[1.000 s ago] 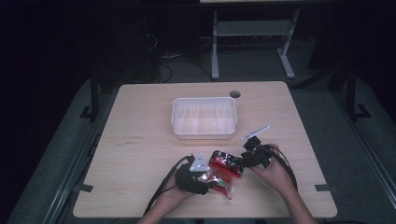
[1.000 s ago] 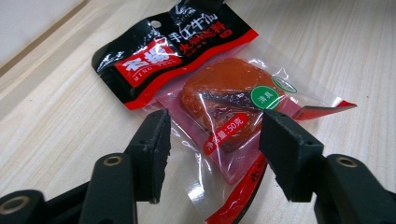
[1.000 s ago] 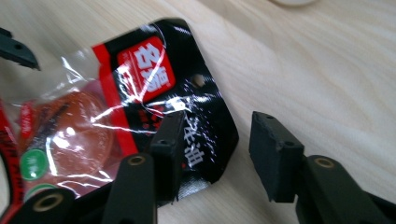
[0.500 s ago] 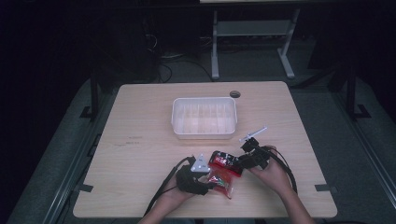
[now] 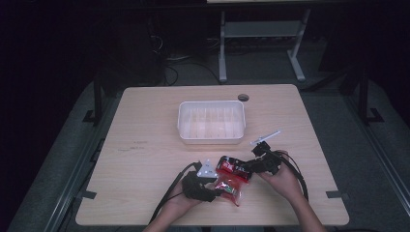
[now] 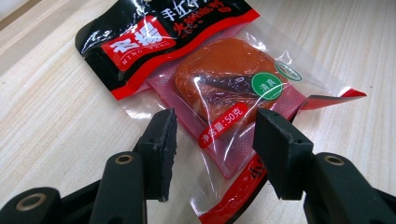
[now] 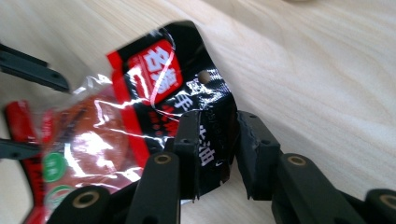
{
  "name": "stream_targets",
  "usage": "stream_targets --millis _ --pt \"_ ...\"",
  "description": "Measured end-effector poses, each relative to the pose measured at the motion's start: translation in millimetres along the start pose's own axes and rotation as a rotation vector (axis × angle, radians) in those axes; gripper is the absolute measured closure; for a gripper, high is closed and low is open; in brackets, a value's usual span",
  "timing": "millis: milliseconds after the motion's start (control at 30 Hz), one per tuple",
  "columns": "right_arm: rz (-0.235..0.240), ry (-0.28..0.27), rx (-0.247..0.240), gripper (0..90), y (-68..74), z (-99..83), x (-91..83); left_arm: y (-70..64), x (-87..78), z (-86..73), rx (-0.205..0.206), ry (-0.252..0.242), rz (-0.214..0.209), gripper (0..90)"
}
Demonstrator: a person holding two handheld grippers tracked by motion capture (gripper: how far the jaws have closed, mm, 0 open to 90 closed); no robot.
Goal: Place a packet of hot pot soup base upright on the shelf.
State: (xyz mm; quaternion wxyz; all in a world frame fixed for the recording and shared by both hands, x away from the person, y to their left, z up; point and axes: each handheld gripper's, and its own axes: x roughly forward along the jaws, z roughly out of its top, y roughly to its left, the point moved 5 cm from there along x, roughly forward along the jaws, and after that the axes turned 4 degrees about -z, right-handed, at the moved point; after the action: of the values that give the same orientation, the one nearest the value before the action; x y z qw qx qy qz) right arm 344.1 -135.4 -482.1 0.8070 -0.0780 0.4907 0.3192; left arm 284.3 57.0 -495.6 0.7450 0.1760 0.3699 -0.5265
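A snack packet (image 6: 219, 88) with a black and red top and a clear window over reddish food lies on the table, on top of a second red-edged packet (image 6: 240, 189). My left gripper (image 6: 215, 135) is open, its jaws standing either side of the top packet's lower end. My right gripper (image 7: 217, 135) is shut on the packet's black top edge (image 7: 212, 116), which curls up off the wood. From above, both grippers (image 5: 220, 186) (image 5: 246, 168) meet at the packets (image 5: 232, 170) near the table's front edge.
An empty white tray (image 5: 180, 121) stands in the middle of the wooden table (image 5: 145, 159). A thin white stick (image 5: 265, 137) lies just right of the tray. Dark floor and a metal frame lie beyond the far edge.
The right gripper has edged a little toward the left one at the packet's black end. The left gripper and the tray have stayed put.
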Motion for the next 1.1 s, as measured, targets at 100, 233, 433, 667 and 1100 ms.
stream_targets --millis 100,233,433,667,1100 --pt "0.028 -0.016 -0.004 71.8 3.6 0.9 -4.4 -0.1 0.2 -0.1 -0.001 0.005 -0.001 49.0" --pt "0.089 -0.031 -0.014 71.6 10.1 2.6 -7.2 0.1 0.8 -0.2 -0.002 0.004 -0.002 48.8" --pt "0.011 0.043 -0.027 69.9 5.7 -0.8 8.8 -0.1 0.7 0.4 -0.002 0.000 0.000 49.6" --pt "0.098 0.038 0.025 74.1 3.5 -1.8 10.1 0.1 1.3 0.3 -0.006 0.001 -0.004 49.5" --pt "-0.021 0.037 -0.043 89.0 19.0 3.0 0.6 -1.7 -4.2 0.3 0.007 -0.008 0.026 46.2"
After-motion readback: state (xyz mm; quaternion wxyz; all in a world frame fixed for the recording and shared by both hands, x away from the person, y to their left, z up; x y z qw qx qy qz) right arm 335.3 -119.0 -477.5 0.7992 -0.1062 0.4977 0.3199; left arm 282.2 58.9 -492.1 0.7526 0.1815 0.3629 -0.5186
